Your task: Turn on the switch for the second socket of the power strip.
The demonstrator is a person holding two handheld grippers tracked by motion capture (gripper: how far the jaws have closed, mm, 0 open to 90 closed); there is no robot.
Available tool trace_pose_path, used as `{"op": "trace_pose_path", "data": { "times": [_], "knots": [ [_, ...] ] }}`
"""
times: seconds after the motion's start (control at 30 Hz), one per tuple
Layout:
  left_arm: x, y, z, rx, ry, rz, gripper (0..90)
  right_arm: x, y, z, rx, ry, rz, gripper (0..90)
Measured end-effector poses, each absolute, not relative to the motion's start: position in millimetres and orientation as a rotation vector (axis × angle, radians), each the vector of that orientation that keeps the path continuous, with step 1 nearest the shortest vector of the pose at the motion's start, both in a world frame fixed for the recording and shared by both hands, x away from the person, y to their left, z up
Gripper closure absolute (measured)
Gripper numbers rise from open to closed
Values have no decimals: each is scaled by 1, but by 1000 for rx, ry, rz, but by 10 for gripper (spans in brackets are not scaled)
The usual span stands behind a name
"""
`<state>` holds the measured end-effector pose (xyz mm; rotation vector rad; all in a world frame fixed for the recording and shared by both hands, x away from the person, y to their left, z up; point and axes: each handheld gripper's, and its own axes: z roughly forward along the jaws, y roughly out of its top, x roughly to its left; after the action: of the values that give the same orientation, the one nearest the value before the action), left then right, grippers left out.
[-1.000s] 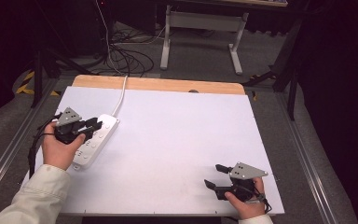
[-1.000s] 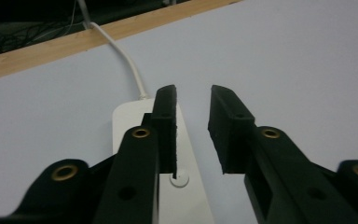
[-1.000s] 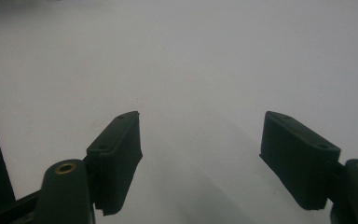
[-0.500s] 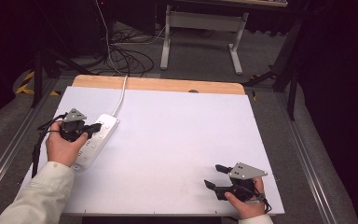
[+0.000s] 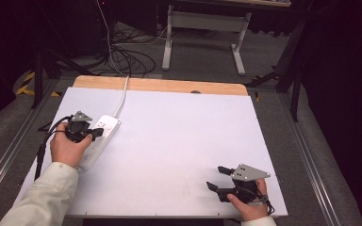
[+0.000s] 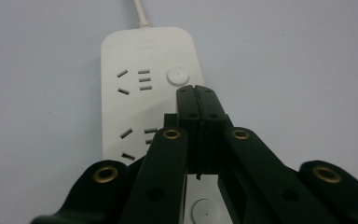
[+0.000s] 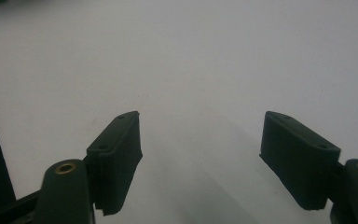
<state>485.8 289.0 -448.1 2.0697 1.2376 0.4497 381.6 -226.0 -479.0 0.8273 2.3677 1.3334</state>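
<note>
The left gripper (image 6: 196,93) has its jaws pressed together with nothing between them, their tips poised over the white power strip (image 6: 140,93) just below its round button (image 6: 177,74). The strip lies near the white table's (image 5: 184,136) left edge — cord (image 5: 121,96) running to the far side. The right gripper (image 5: 218,178) rests near the front right corner, jaws wide apart.

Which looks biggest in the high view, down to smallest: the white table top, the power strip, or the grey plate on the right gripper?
1. White table top, by far.
2. Power strip, partly hidden under the left gripper.
3. Grey plate on the right gripper, smallest though nearer the camera.
</note>
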Motion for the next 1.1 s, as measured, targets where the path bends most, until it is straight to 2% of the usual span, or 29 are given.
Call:
{"op": "trace_pose_path", "data": {
  "times": [1.1],
  "knots": [
    [487,285,-453,2135,1233,467,899,381,-226,-479,825,2369,1334,293]
  ]
}}
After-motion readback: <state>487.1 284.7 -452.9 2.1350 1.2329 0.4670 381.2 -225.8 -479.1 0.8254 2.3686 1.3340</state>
